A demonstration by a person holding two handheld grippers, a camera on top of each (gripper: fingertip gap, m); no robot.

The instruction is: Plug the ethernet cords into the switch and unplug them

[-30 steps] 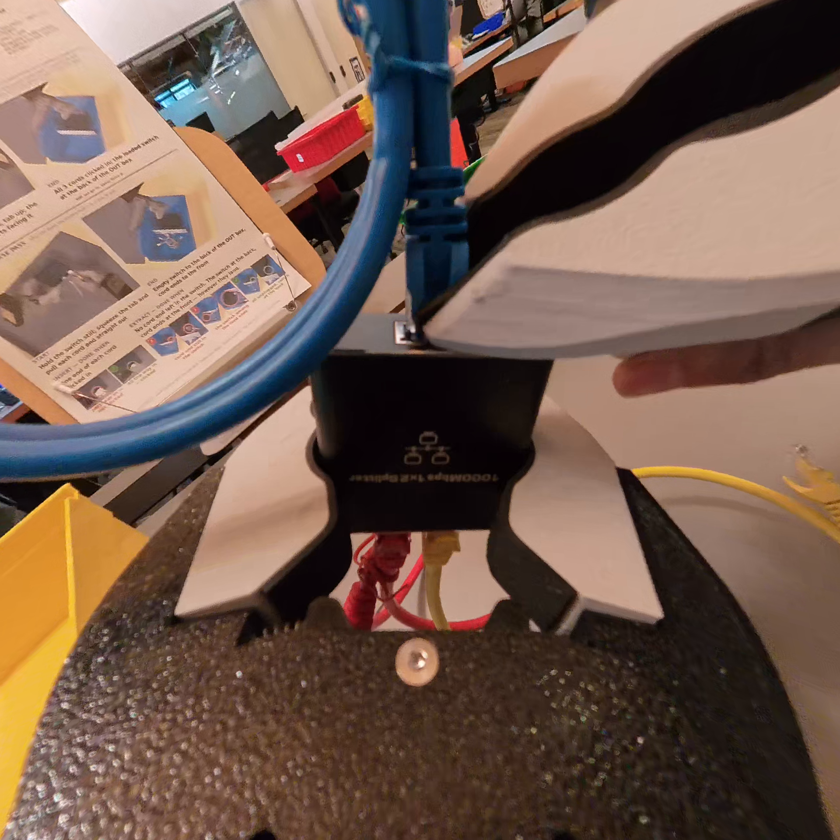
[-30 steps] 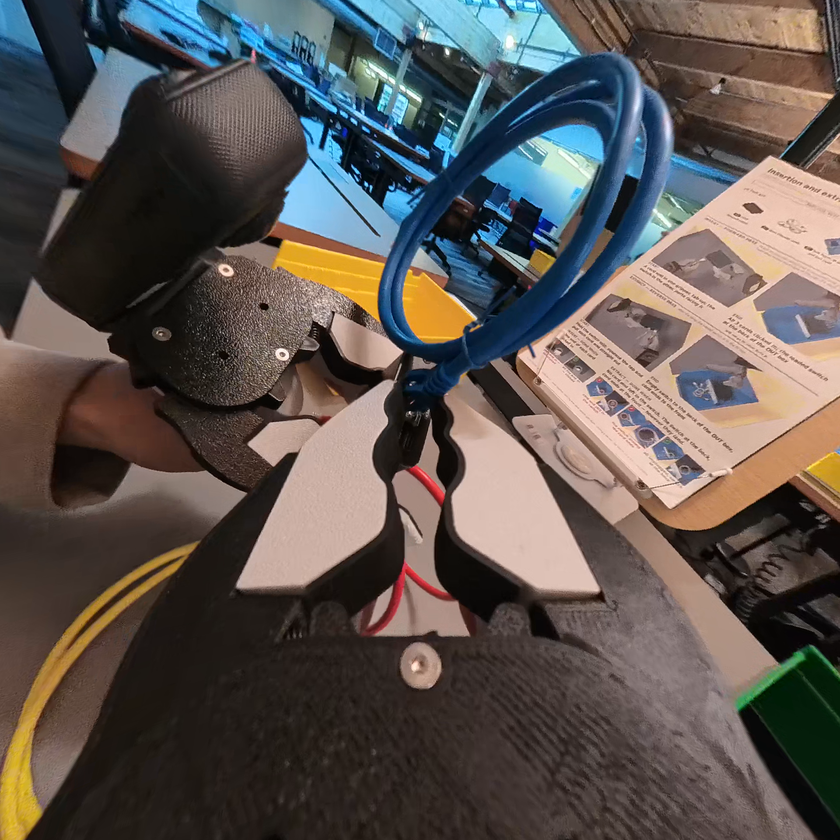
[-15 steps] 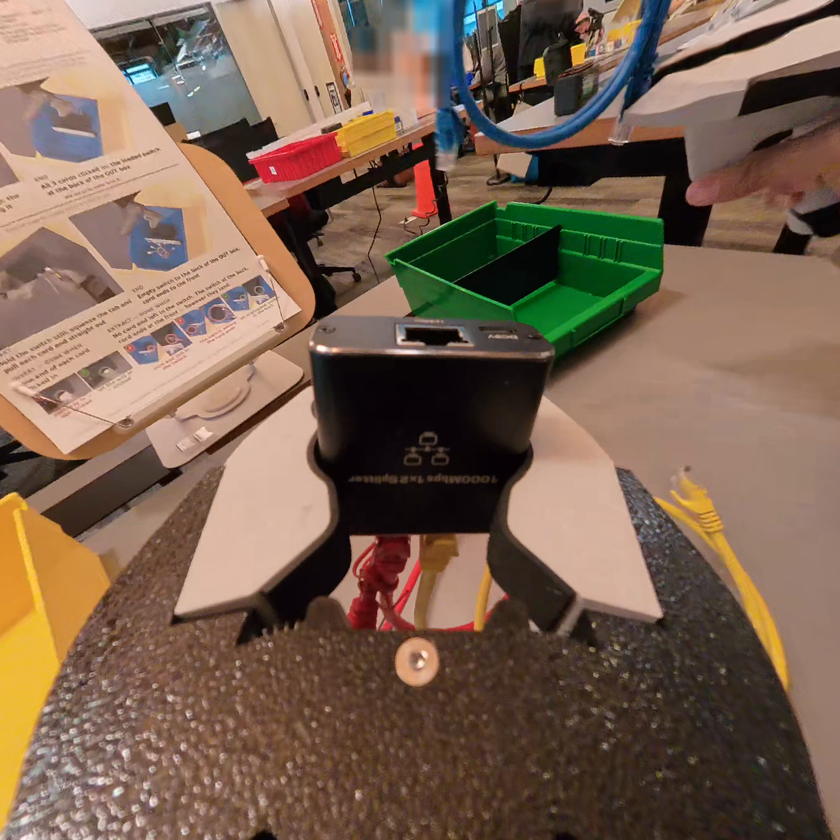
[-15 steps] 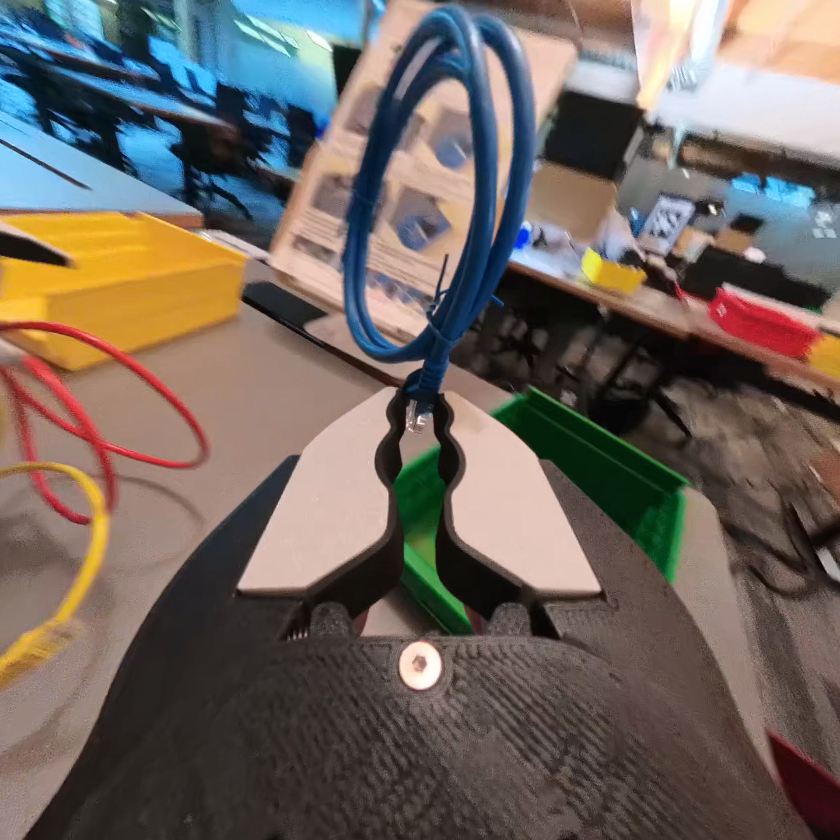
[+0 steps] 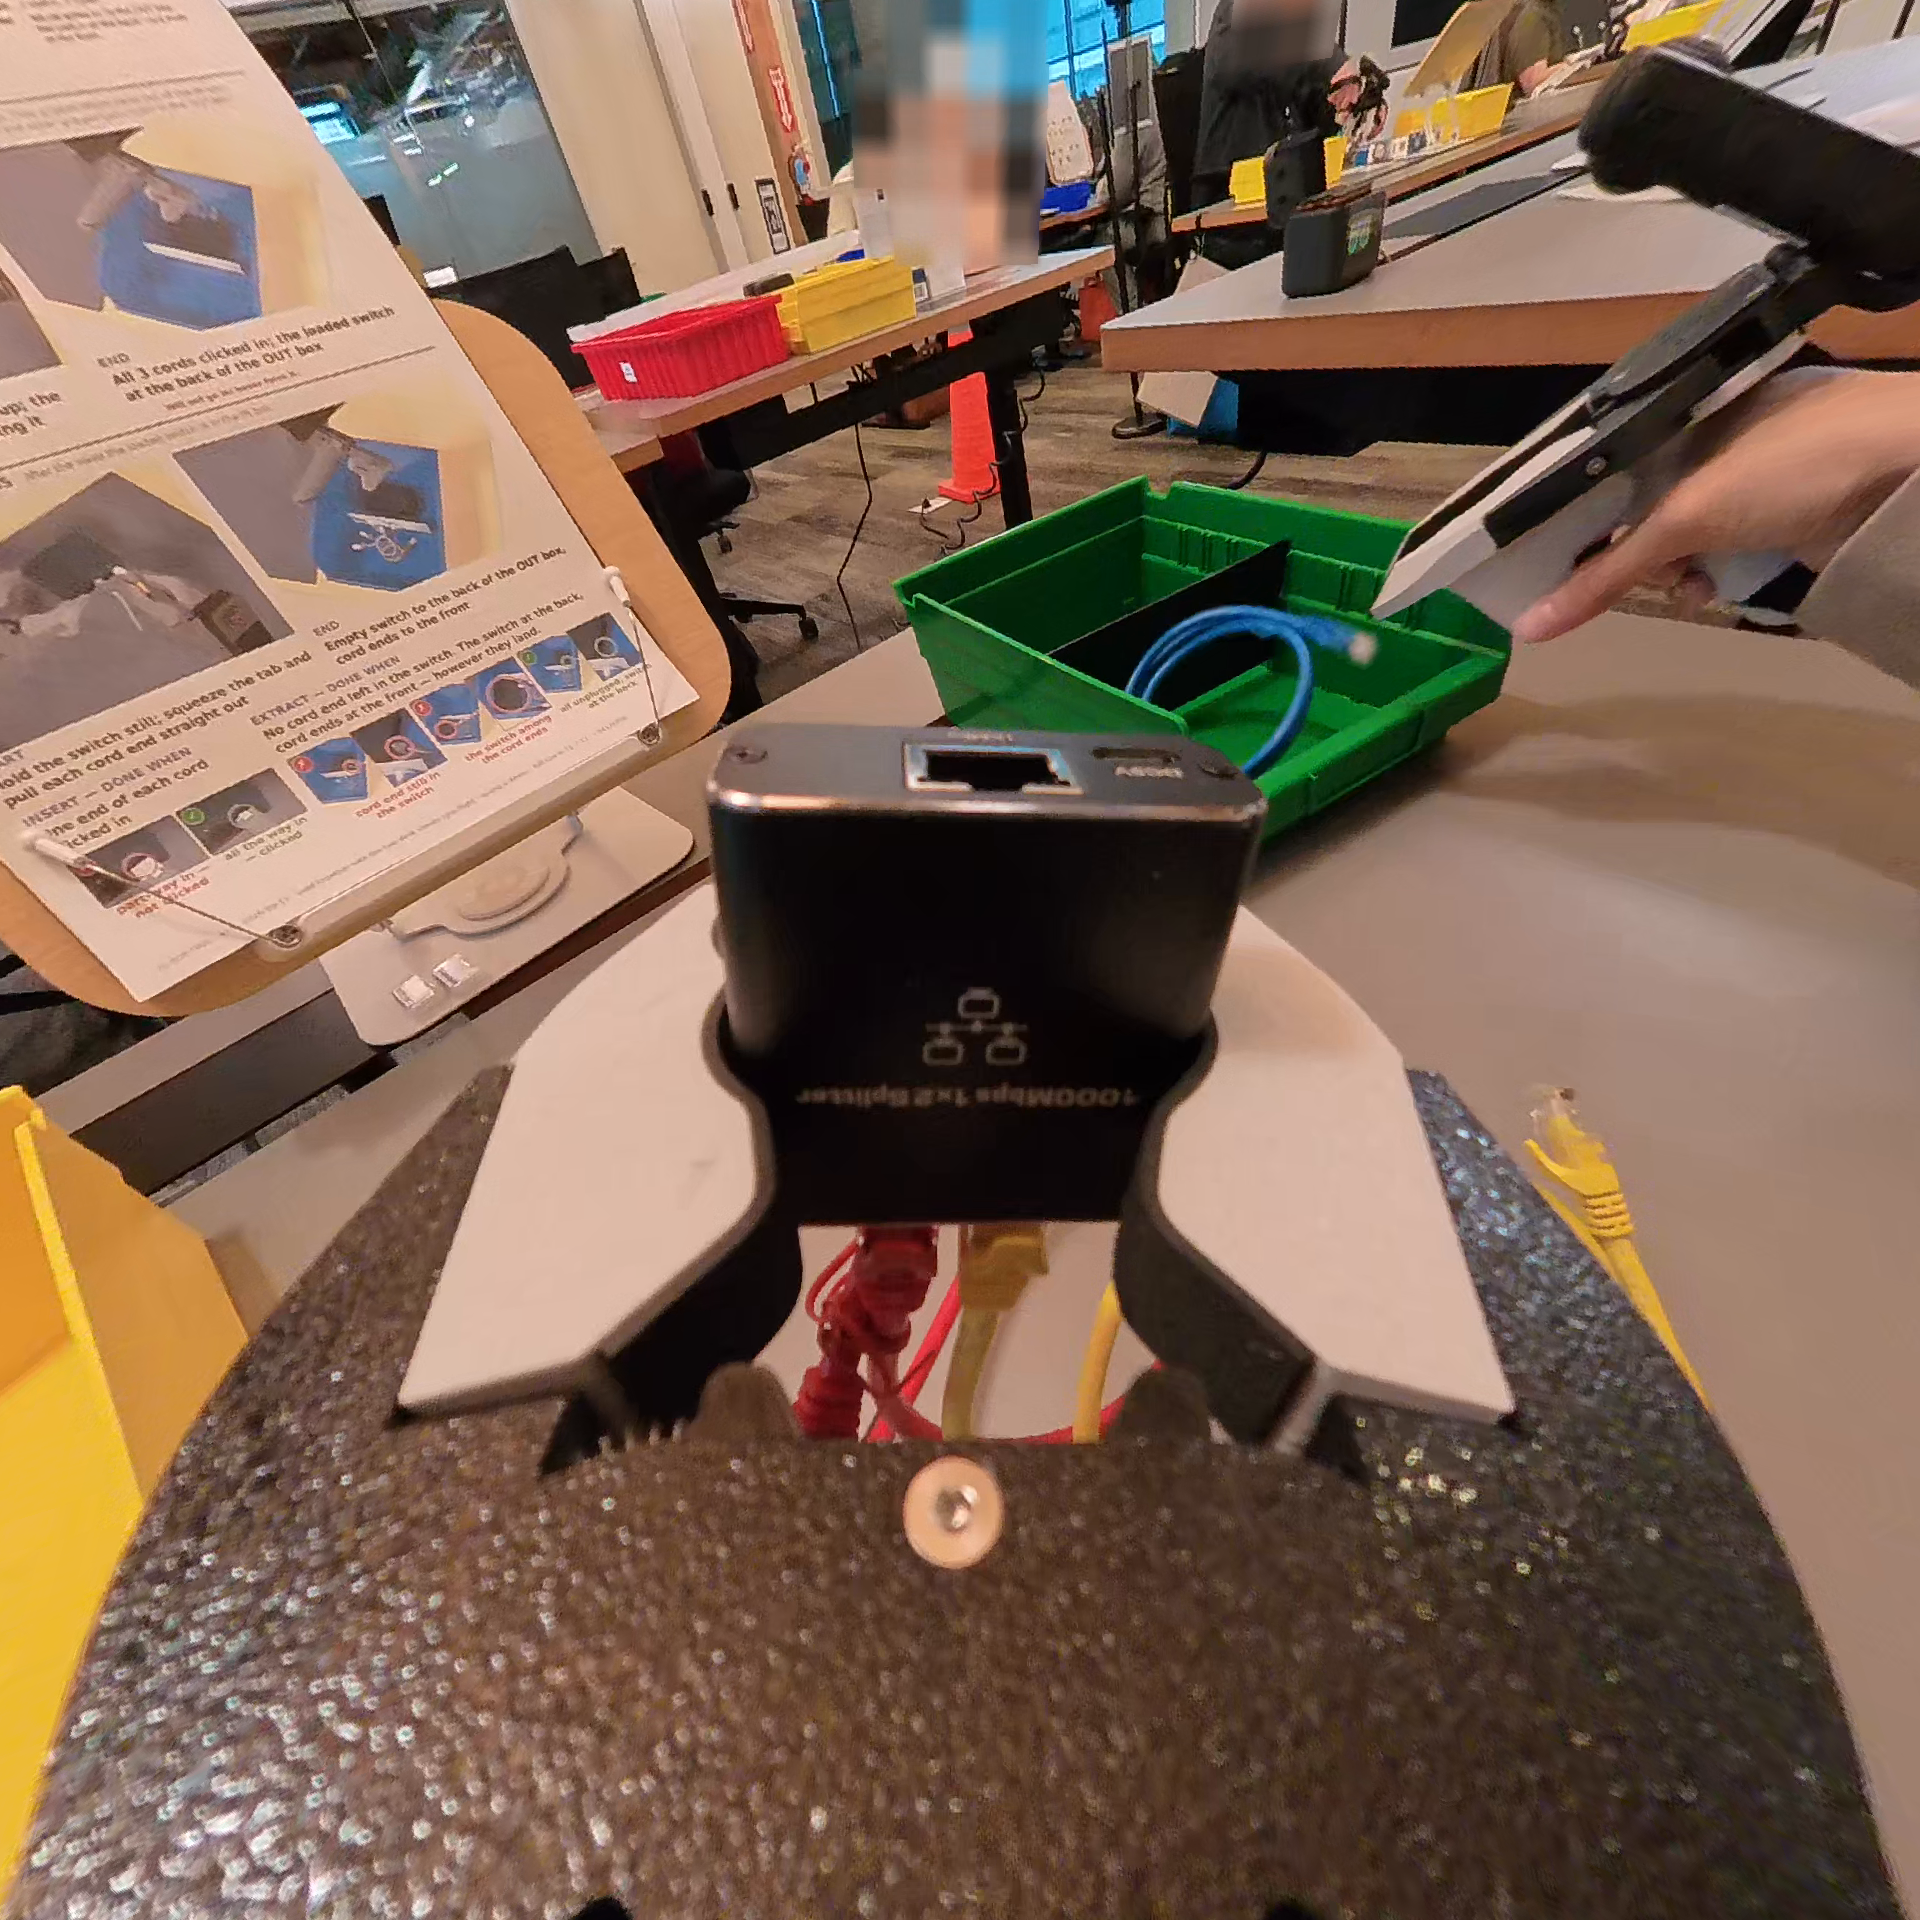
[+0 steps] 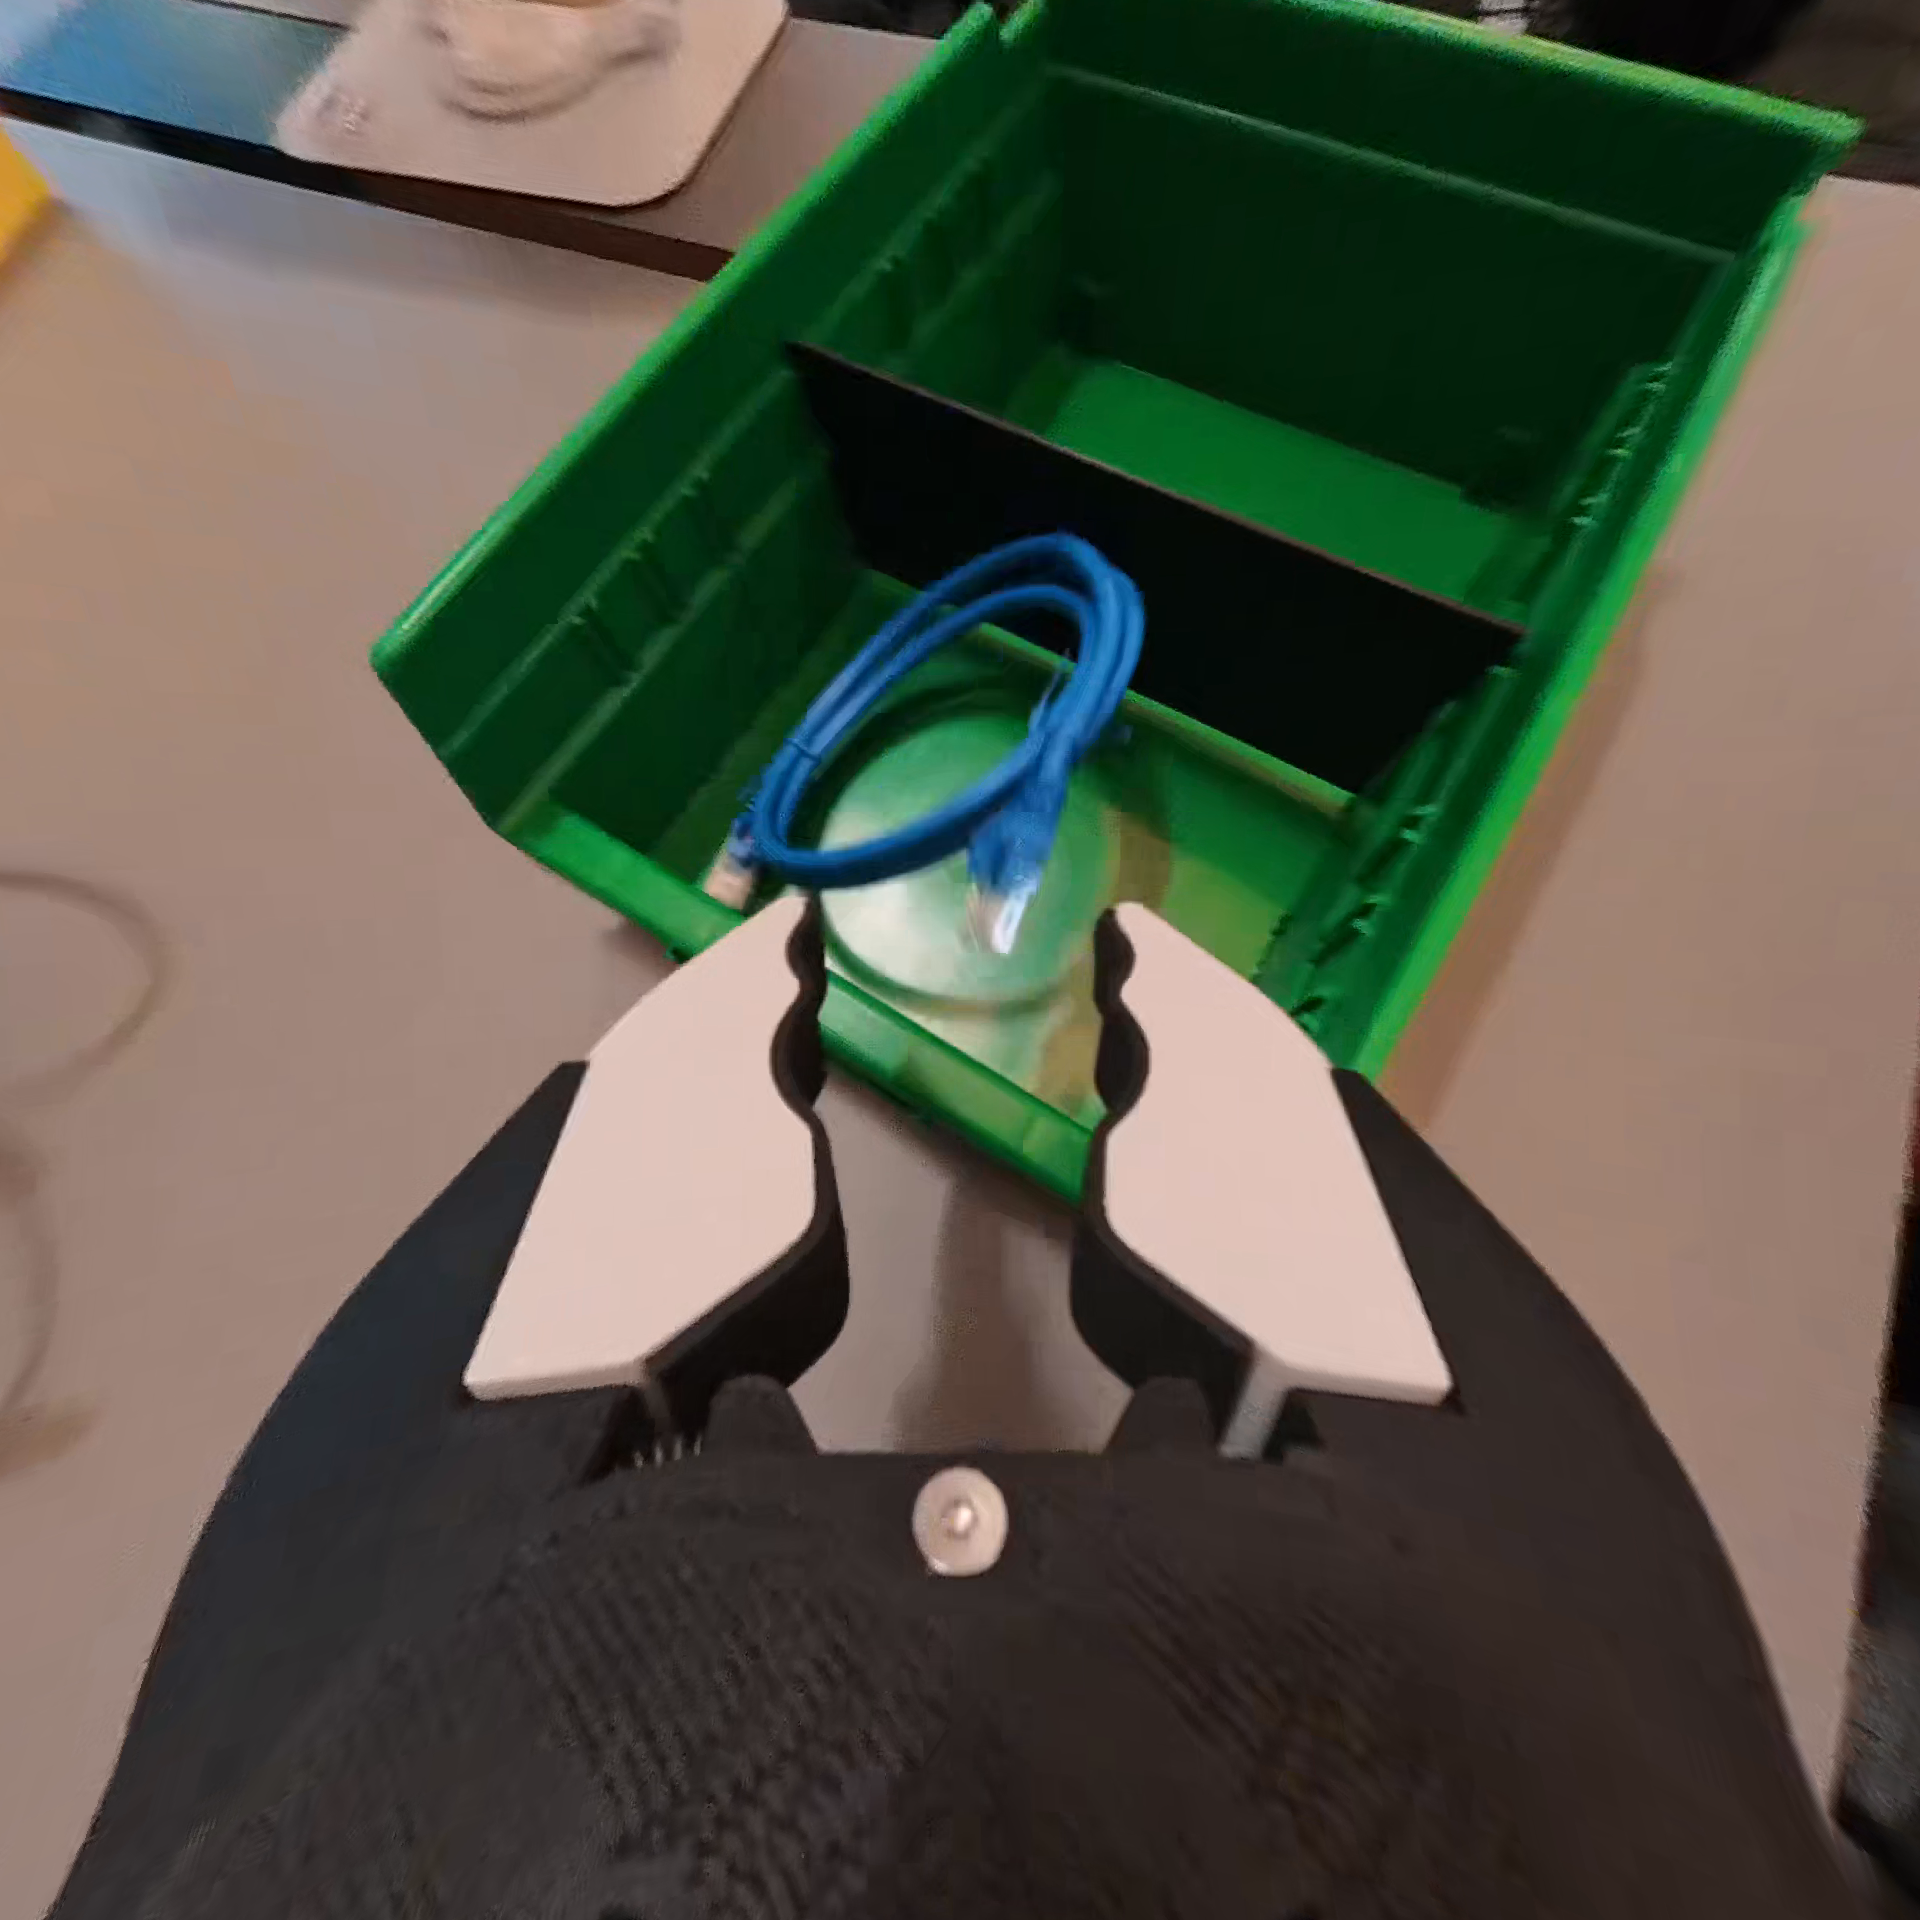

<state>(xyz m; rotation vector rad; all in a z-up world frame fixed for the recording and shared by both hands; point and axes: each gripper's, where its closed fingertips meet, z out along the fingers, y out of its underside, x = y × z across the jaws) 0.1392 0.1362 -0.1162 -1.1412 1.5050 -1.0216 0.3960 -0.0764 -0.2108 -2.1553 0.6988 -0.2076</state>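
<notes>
Switch [image 5: 977,935], left wrist view: small black box, smooth matte casing with rounded corners, clamped upright between the pale flat fingers [image 5: 613,1153] of the left gripper [image 5: 966,1049], held above the grey table [image 5: 1558,935]. Top port bare and facing the camera. Underneath, red cord [image 5: 868,1314] and yellow cord [image 5: 992,1288] plugged into the lower ports, thin and springy, with a loose yellow plug [image 5: 1574,1153] lying off to the right. Beyond, green bin [image 5: 997,665], hard glossy plastic, split by a black divider [image 5: 1164,613]; blue cord [image 5: 1236,665] coiled in the near compartment. Right gripper [image 5: 1397,592] poised just above the bin's right edge, a hand behind it. Printed sheet on a wooden stand [image 5: 613,540] at left, yellow bin [image 5: 73,1351] at the near left corner.

Right wrist view: right gripper [image 6: 956,925] released, jaws spread with nothing between, scalloped black inner edges showing. Blue cord [image 6: 966,727] below in a tied loop, clear plug tips blurred, possibly not yet settled. Green bin [image 6: 582,582] ribbed along its inner walls.

Risks, as judged: springy coil rolling over the low front lip; dangling red and yellow cords tugging the switch askew in a grip covering only its lower half; latch tabs snapping if pulled without a squeeze; loose loops snagging on a finger.
</notes>
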